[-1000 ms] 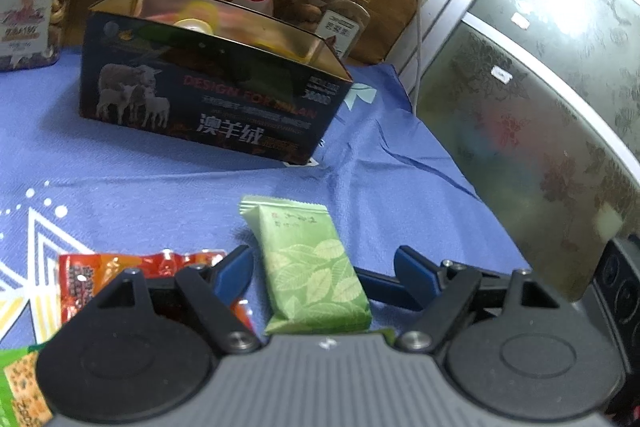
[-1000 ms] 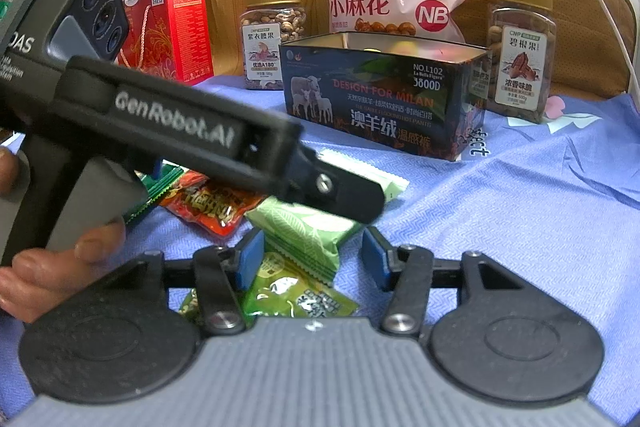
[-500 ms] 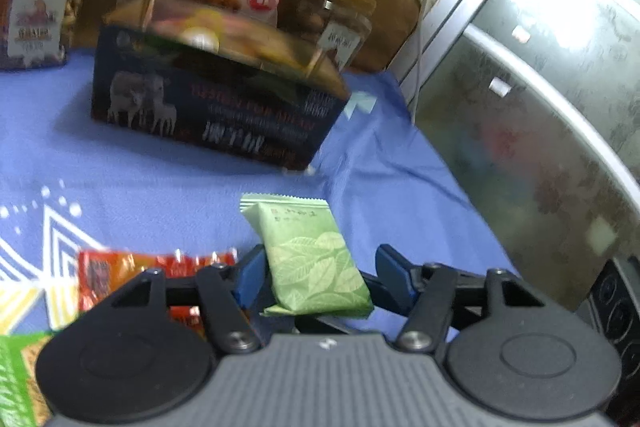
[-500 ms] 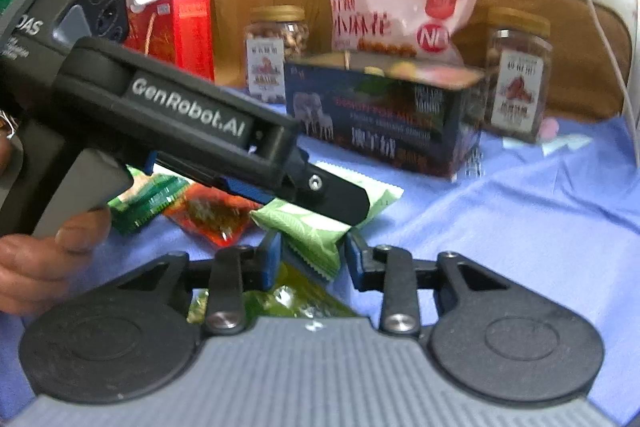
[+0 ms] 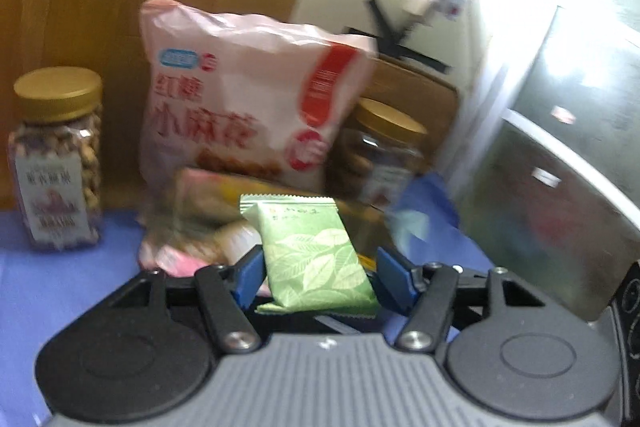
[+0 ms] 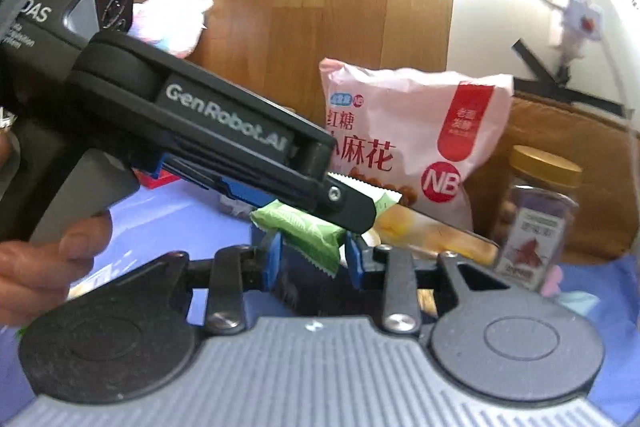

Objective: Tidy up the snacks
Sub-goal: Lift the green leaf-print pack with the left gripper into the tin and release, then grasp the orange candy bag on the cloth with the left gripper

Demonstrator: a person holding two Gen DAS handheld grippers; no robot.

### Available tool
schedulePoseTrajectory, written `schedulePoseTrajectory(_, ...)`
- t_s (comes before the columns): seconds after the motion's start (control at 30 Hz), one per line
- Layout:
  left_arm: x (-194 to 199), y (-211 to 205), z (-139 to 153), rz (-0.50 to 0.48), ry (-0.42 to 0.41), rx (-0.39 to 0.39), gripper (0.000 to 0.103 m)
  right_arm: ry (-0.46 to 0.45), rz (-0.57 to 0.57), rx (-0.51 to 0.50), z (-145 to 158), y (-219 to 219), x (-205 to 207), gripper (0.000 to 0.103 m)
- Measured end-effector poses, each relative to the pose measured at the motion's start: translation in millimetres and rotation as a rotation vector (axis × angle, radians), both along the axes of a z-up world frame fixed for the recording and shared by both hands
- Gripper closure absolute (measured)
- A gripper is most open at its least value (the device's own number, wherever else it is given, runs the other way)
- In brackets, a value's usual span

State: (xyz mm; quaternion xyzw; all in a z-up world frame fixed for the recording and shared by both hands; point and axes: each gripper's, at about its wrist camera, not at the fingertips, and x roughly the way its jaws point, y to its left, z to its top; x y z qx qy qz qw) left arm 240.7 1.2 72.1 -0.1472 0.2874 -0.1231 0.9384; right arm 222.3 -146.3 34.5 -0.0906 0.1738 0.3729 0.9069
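Low centre of the left wrist view: left tongs [image 5: 318,277] clamped on a green leaf-print snack packet [image 5: 314,257], pressed between both blue fingers [image 5: 250,273], lifted before the pink snack bag [image 5: 248,107]; right tongs [image 6: 312,257] parted, gripping nothing.

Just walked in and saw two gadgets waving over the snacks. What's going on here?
A person is sorting snacks with two handheld grippers. The left gripper holds a light green leaf-printed snack packet, lifted in front of the big pink snack bag and gold-lidded nut jars. The right gripper sits just below it, fingers apart around the packet's end, not visibly gripping.
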Motion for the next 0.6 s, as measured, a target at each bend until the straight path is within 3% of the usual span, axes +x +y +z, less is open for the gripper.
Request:
schedulePoseTrajectory(0.1, 27.3, 9.2, -9.6, 0.071, 0.030, 0.047, 0.035, 0.039, -0.014, -0.043, -10.7, 23.4, 31.1, 0.056)
schedulePoseTrajectory(0.13, 32.1, 11.1, -12.8, 0.091, 0.039, 0.065, 0.035, 0.026, -0.034, -0.030, -11.5, 25.1, 35.2, 0.048)
schedulePoseTrajectory(0.2, 32.4, 17.3, -16.6, 0.113, 0.048, 0.075, 0.035, 0.036, -0.045, -0.032, -12.9, 24.3, 36.4, 0.047)
schedulePoseTrajectory(0.4, -10.8, 37.3, -11.9, 0.126, 0.006, 0.005, 0.034, 0.057, -0.049, 0.015, -13.6, -10.2, 2.5, 0.047)
schedulePoseTrajectory(0.6, -70.0, 38.9, -27.3, 0.098, 0.071, -0.014, 0.032, 0.111, 0.022, 0.066, -15.9, -42.5, -51.3, 0.043)
